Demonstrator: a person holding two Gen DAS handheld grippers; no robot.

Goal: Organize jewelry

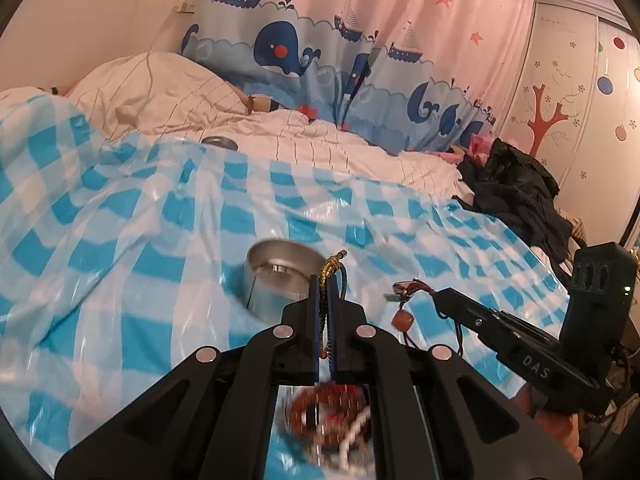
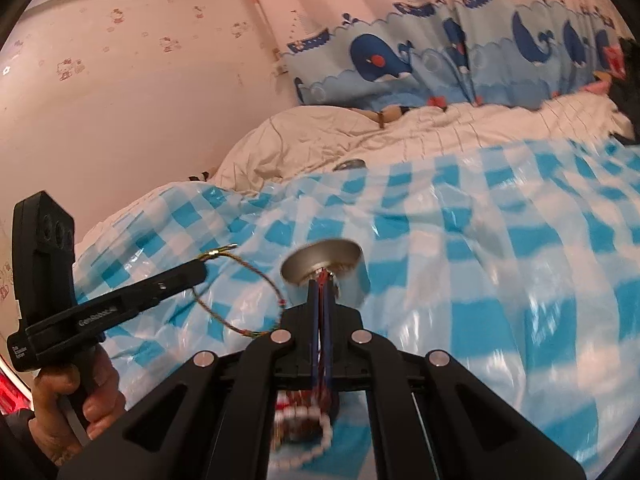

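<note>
Braided cord: the woven bracelet, yellow-green, hangs in a loop from the left claw, pinched near its knotted end; soft, very light, will swing.
Left claw: clenched on the woven bracelet, held above the bed.
Red-cord piece: the beaded cord, red strands with an orange bead, dangles from the right claw; limp, likely to tangle.
Right claw: clenched on the beaded cord.
Metal tin: open, round, sits on the blue-checked plastic sheet just beyond both claws.
Remaining pile: brown and white bead strings lie on the sheet below the claws, blurred.
Grip advice: take cords at a knot or clasp; the beads look smooth and would probably slip.
Risk: the glossy sheet over soft bedding may let the tin tip.
</note>
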